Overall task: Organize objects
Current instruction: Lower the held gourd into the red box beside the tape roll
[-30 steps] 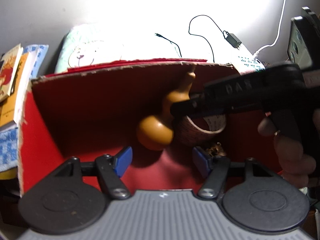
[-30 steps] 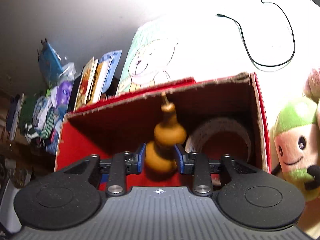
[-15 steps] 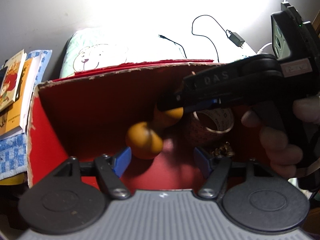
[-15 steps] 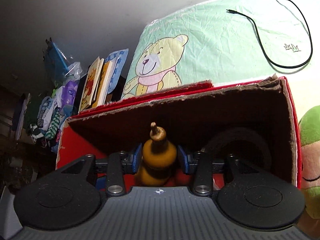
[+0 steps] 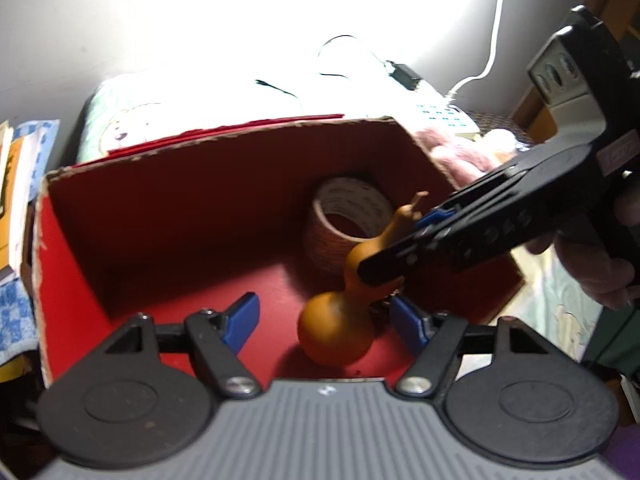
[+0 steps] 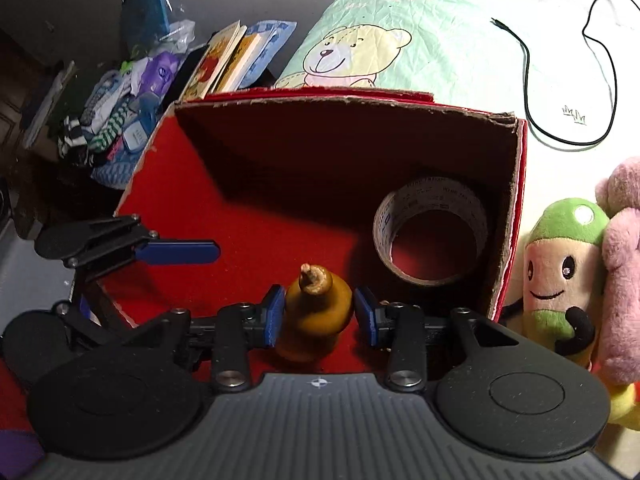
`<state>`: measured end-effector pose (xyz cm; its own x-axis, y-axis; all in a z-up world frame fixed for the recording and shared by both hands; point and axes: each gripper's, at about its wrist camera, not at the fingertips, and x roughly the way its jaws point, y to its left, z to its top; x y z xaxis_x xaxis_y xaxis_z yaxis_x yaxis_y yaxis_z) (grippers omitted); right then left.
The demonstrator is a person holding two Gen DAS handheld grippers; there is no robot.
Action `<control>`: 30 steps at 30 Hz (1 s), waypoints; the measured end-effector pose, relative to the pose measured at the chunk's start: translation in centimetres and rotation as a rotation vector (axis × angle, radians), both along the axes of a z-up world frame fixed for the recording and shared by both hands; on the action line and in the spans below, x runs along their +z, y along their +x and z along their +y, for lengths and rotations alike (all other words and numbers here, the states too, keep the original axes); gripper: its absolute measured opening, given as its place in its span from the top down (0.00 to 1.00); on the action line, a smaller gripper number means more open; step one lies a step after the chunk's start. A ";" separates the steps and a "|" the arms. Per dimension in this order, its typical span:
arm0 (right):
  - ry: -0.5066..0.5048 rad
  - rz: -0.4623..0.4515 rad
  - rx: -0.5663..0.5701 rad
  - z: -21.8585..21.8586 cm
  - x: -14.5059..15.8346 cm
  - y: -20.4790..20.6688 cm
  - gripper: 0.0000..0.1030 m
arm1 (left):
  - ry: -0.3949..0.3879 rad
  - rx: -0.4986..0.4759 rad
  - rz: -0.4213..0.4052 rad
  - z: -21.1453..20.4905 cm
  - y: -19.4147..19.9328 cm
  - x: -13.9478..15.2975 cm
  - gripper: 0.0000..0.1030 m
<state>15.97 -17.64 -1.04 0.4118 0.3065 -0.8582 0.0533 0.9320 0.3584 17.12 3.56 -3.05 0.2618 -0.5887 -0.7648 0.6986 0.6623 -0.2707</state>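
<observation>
Standing on the floor of the red box (image 6: 168, 168), the gourd (image 6: 314, 316) sits beside the tape roll (image 6: 432, 236). Our right hand-held gripper (image 6: 318, 314) brackets it, jaws parted; left hand-held gripper (image 5: 322, 316) spread, empty. We judge plush toys (image 6: 560, 276) remain outside.
</observation>
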 end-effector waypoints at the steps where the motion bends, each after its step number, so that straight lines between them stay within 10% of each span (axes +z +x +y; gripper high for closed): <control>1: -0.026 0.006 0.003 0.3 -0.2 0.3 0.60 | -0.004 -0.007 0.005 -0.2 0.0 0.0 0.28; 30: 0.075 -0.117 -0.202 -0.9 -3.3 3.7 0.67 | 0.077 0.070 0.092 -1.6 1.9 -2.7 0.25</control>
